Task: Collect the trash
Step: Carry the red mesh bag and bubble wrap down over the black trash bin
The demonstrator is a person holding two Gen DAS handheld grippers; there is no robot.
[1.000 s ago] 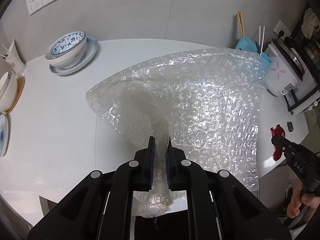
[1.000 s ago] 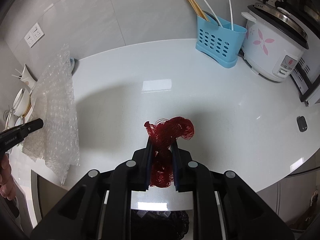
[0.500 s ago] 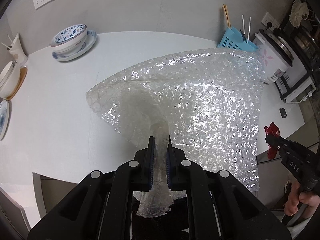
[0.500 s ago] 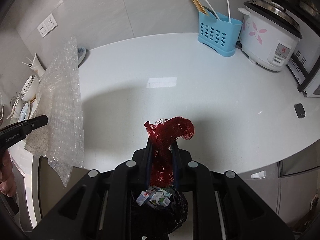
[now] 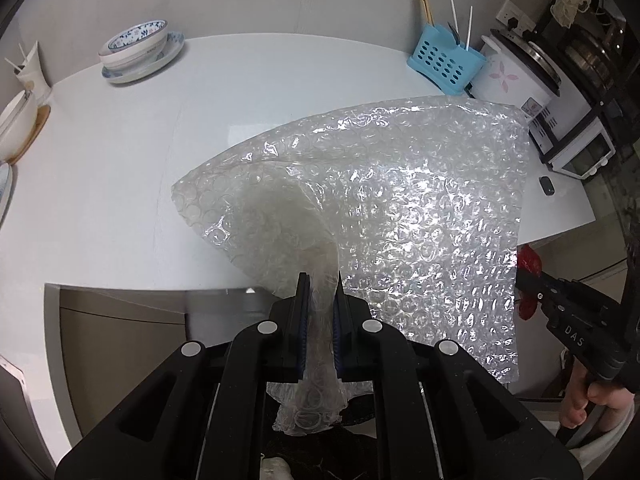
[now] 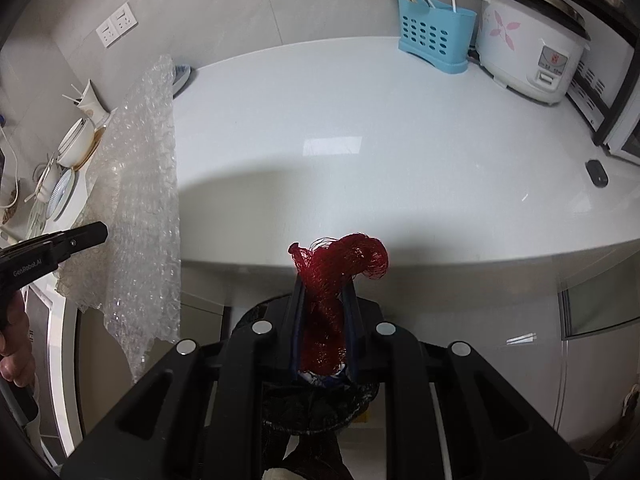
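My left gripper [image 5: 319, 280] is shut on a corner of a large clear bubble wrap sheet [image 5: 400, 216], which fans out in the air in front of the white counter's [image 5: 120, 168] front edge. The right gripper [image 6: 323, 286] is shut on a bunched red mesh net [image 6: 340, 264], held past the counter edge. Below the right gripper sits a black-lined trash bin [image 6: 320, 404] with wrappers in it. In the left wrist view the right gripper [image 5: 532, 280] shows at the right with the red net [image 5: 528, 260]. The right wrist view has the bubble wrap [image 6: 136, 200] hanging at its left.
On the white counter [image 6: 360, 120] stand a blue utensil caddy [image 6: 434, 38], a white rice cooker [image 6: 528, 40] and a small black object [image 6: 597, 173]. A patterned bowl on a plate [image 5: 138, 50] and more dishes [image 6: 76, 144] sit at the left. A person's hand [image 5: 580, 396] grips the right tool.
Both grippers have drawn back from over the counter to beyond its front edge, still holding the bubble wrap and the red net. The trash bin has come into view beneath the right gripper.
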